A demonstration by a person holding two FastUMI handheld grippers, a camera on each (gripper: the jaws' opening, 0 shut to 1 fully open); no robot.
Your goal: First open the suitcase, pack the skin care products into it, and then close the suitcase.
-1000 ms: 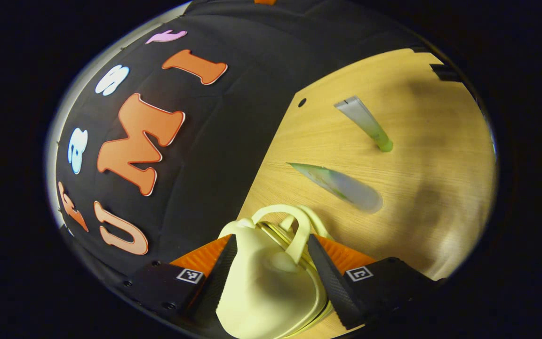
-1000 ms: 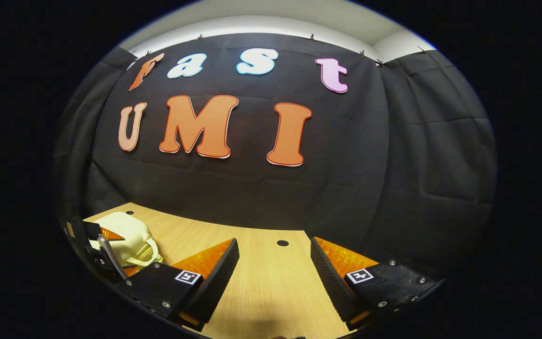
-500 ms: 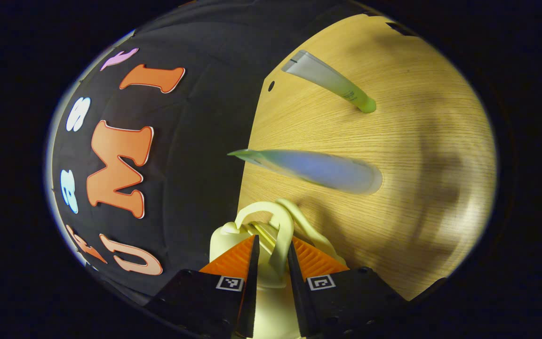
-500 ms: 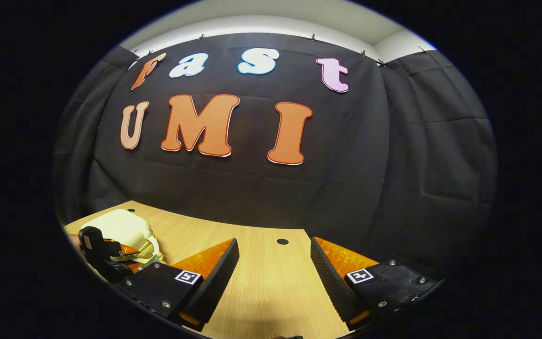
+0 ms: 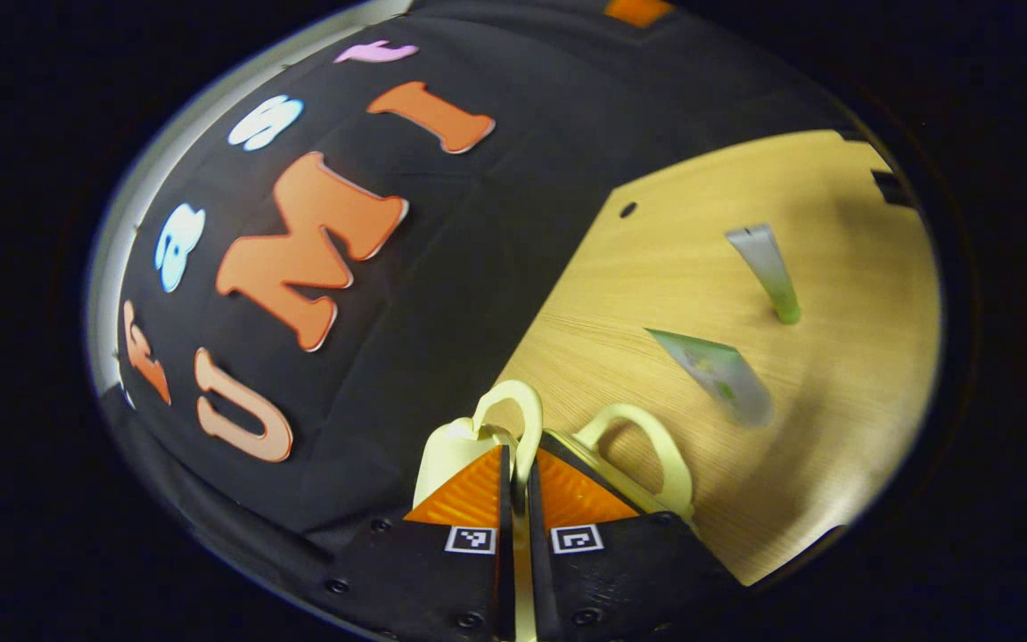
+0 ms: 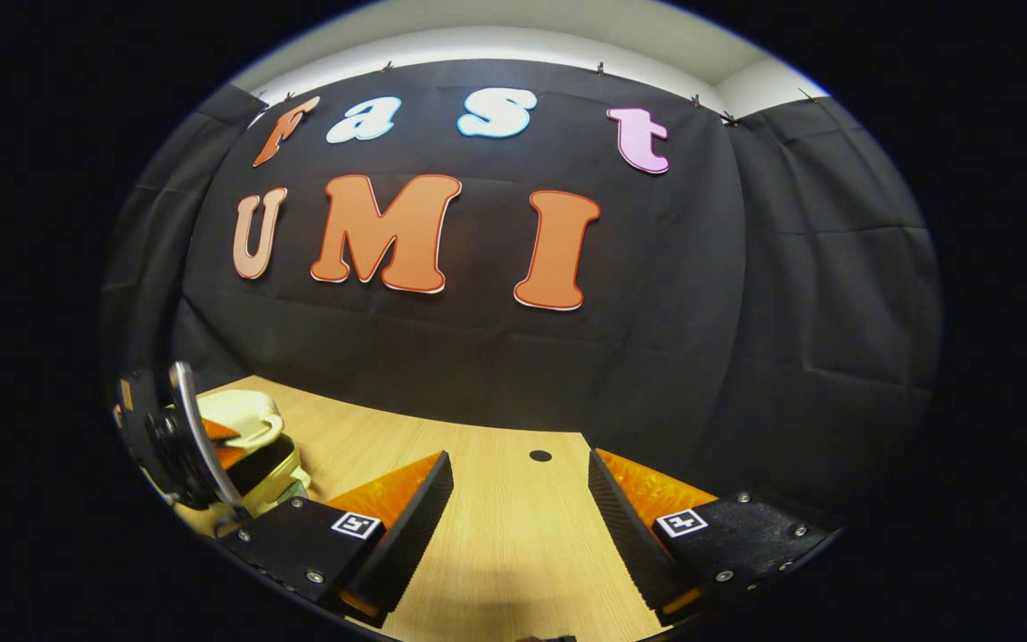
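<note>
lid handle (image 5: 513,419) lifted since before, left gripper (image 5: 518,499) jaws clamped on it; right gripper (image 6: 518,499) jaws apart.

Right claw (image 6: 521,508): black screwed mounts, square tag markers.

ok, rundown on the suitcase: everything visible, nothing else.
The suitcase is small, pale cream and looks like hard glossy plastic, with two looped handles. It sits on the wooden table near the black cloth wall. The left tool is shut on one handle; the second handle stands apart from it, so the shell is parted. In the right gripper view a dark gap shows between its halves.
</note>
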